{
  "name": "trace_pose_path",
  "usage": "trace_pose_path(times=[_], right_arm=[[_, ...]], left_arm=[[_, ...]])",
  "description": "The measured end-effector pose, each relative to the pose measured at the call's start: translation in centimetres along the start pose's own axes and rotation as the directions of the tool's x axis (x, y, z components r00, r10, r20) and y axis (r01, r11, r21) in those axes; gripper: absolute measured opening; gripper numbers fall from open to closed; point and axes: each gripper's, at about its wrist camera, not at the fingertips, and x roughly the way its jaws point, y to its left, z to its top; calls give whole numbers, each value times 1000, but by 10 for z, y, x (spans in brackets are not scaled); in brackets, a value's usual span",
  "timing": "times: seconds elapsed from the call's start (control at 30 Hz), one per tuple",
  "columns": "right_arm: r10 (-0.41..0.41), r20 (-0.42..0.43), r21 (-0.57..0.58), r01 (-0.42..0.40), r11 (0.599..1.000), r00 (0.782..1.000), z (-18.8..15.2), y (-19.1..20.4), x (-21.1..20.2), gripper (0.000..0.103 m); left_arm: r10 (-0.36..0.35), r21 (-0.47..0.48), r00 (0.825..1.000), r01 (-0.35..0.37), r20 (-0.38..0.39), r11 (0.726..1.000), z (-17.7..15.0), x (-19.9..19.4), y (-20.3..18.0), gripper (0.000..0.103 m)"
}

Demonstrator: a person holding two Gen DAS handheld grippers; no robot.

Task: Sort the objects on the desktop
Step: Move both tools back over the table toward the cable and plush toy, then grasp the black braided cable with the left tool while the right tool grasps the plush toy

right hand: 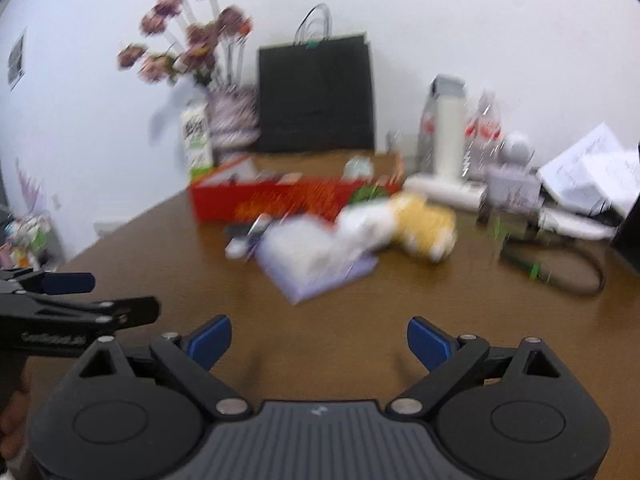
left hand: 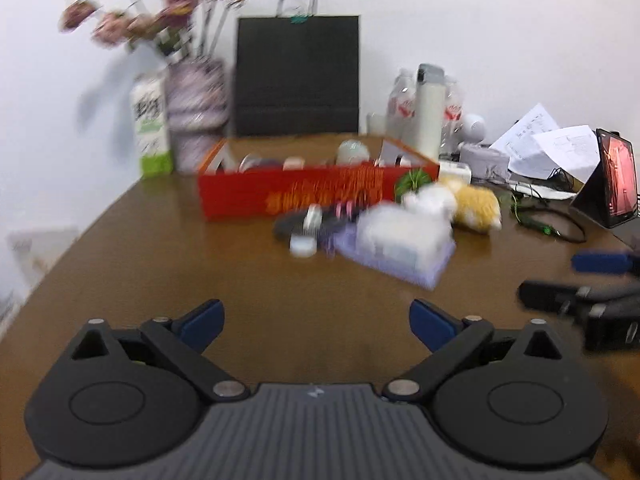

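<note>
A red open box (left hand: pixel 300 192) (right hand: pixel 272 200) with several small items inside stands mid-table. In front of it lie a pale purple tissue pack (left hand: pixel 396 248) (right hand: pixel 312 264), a yellow and white plush toy (left hand: pixel 476 204) (right hand: pixel 424 220) and a dark flat item with a white piece on it (left hand: pixel 304 226). My left gripper (left hand: pixel 316 320) hovers over bare wood short of them, open, nothing between its blue pads. My right gripper (right hand: pixel 320 338) is also open and empty. Each shows at the edge of the other's view, the right gripper's fingers (left hand: pixel 600 262) and the left gripper's fingers (right hand: pixel 68 282).
Along the back wall stand a black paper bag (left hand: pixel 298 76), a vase of flowers (left hand: pixel 196 112), a milk carton (left hand: pixel 150 128) and bottles (left hand: pixel 430 108). Papers (left hand: pixel 548 140), a propped tablet (left hand: pixel 616 178) and a looped cable (left hand: pixel 548 224) crowd the right. The table edge runs down the left.
</note>
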Motion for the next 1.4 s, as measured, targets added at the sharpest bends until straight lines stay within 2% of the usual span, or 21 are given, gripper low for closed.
trace_pose_path(times=[0.03,0.07,0.1,0.17,0.3,0.33,0.4,0.43,0.5,0.53,0.57,0.6,0.63,0.7,0.77,0.93,1.1,1.17,1.27,1.33,1.4], right_arm=[[-23,6,-13,23,1000,1000,9,-7,10,94],[-43,10,-31,43,999,999,20,-15,22,93],[-59,9,-46,59,997,998,29,-22,34,92],[-92,-2,-74,92,993,996,46,-38,62,88],[-105,-48,-89,101,991,993,63,-66,111,86],[-108,-65,-98,101,990,992,64,-71,123,86],[-115,-89,-110,105,988,989,65,-77,141,83],[-111,-101,-104,101,989,989,65,-81,149,83],[-74,-134,-110,60,992,988,67,-84,163,78],[-57,-146,-105,42,994,988,67,-85,170,77],[-34,-149,-96,20,995,988,66,-87,173,75],[-6,-146,-75,-4,997,989,66,-88,173,63],[5,-152,-57,-14,998,988,65,-89,174,57],[15,-144,-49,-22,999,989,62,-88,170,49],[14,-140,-48,-21,999,990,62,-87,163,45],[-2,-30,26,3,1000,1000,73,-86,118,40],[-18,87,16,17,1000,996,73,-67,51,37],[-1,97,29,-1,1000,995,67,-60,29,37],[-16,126,20,14,1000,992,51,-50,-8,37],[16,103,90,-26,996,995,37,-49,-28,37],[52,43,126,-58,990,998,17,-39,-33,37]], left_arm=[[0,24,1000,0,-6,1000,10,14,2,84],[-7,46,1000,8,-16,999,20,29,4,67],[-29,55,999,31,-30,998,29,43,7,61],[-88,73,994,93,-62,993,44,72,12,56],[-113,162,988,130,-110,978,63,121,10,55],[-139,205,983,161,-121,965,65,130,7,57],[-174,223,970,209,-167,952,67,148,6,57],[-186,216,963,227,-194,950,69,157,5,53],[-214,206,948,264,-235,942,70,169,6,39],[-206,206,948,258,-243,944,70,172,5,31],[-200,217,949,254,-244,943,70,173,4,26],[-192,224,954,244,-231,944,70,171,3,25],[-180,224,962,226,-207,948,70,166,2,21],[-164,218,974,196,-157,956,71,153,1,16],[-138,199,985,156,-99,968,75,137,2,11],[-108,104,994,109,-11,989,85,92,16,8],[-81,32,993,79,82,996,89,35,29,7],[-76,-4,992,77,105,997,84,12,33,7],[-92,-87,990,102,105,991,69,-23,37,7],[-134,-148,988,145,84,978,52,-41,38,7],[-183,-196,982,190,55,962,32,-54,35,7]])
